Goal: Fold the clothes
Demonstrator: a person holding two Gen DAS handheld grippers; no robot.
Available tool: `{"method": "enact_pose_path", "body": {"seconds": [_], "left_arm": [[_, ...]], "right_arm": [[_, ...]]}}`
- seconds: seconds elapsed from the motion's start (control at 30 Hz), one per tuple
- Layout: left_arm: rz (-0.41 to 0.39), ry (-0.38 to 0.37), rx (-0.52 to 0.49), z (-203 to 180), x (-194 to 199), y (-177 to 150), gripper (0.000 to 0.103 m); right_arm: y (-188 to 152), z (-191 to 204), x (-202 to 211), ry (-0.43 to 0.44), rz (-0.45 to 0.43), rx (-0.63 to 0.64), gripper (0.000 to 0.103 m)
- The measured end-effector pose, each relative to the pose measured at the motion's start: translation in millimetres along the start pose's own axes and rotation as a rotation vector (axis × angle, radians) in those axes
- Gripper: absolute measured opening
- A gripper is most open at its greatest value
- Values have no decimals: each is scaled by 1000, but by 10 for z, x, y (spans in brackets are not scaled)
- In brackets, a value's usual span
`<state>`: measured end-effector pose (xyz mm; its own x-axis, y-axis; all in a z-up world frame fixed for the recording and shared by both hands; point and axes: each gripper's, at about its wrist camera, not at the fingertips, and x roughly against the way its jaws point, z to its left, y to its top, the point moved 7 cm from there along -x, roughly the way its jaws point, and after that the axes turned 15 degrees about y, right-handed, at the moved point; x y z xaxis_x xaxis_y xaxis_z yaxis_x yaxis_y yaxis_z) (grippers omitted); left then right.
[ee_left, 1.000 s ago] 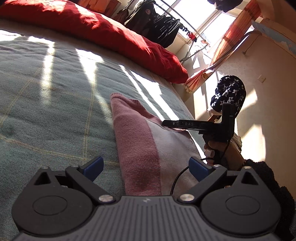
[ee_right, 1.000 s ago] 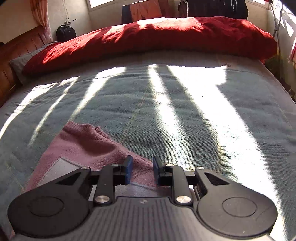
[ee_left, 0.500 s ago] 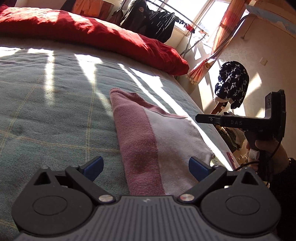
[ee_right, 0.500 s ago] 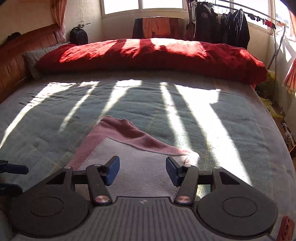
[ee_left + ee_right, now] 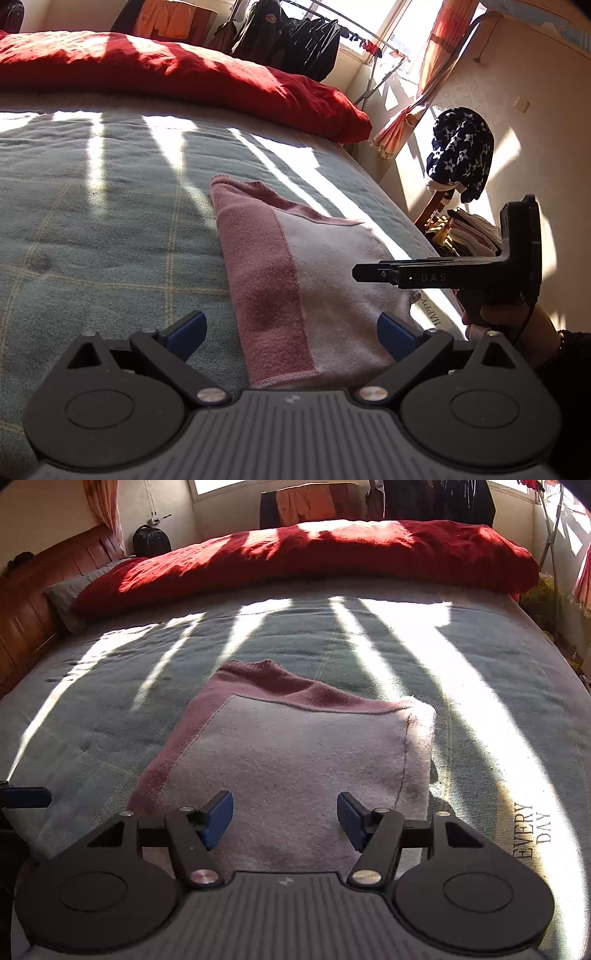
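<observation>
The folded pink sweater (image 5: 295, 768) lay flat on the bed (image 5: 110, 686). Above its near edge, the right tool (image 5: 284, 814) was opening, empty; the left tool (image 5: 291, 332) gaped wide, empty.

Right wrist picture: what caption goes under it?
Open right tongs, still opening, above a folded pink garment on a sunlit bed.

Both wrist views low, close over bed (image 5: 498, 686), angled down toward red duvet (image 5: 184, 74); share folded pink garment (image 5: 295, 746).

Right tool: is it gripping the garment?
No. The right tool is opening, its pads clear above the pink garment.
</observation>
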<state>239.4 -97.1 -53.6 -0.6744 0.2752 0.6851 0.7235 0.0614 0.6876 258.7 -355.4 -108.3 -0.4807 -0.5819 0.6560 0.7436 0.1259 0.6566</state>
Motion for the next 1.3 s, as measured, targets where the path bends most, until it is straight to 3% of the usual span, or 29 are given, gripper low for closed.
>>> {"method": "enact_pose_path", "body": {"seconds": [0.1,0.3,0.4,0.53,0.7,0.83,0.93,1.1,1.3], "left_arm": [[5,6,-8,-12,3,-26,98],[-5,20,-8,28,42,-65,98],[-23,26,5,64,55,-79,98],[-14,43,5,91,63,-119,98],[-13,64,17,204,124,-174,98],[0,83,52,303,101,-209,98],[4,83,56,300,101,-235,98],[-17,83,40,296,176,-248,98],[-1,80,71,344,82,-247,98]], "right_arm": [[-149,-42,-14,4,-1,-27,68],[-359,75,249,9,-91,-36,71],[-408,303,380,29,-136,26,80],[-595,495,295,45,-111,58,83],[-895,446,240,7,-87,11,83],[-857,629,442,16,-161,25,85],[-776,766,417,37,-191,81,94],[-946,602,176,10,-115,-4,94],[-1026,561,495,24,-224,-56,94]]}}
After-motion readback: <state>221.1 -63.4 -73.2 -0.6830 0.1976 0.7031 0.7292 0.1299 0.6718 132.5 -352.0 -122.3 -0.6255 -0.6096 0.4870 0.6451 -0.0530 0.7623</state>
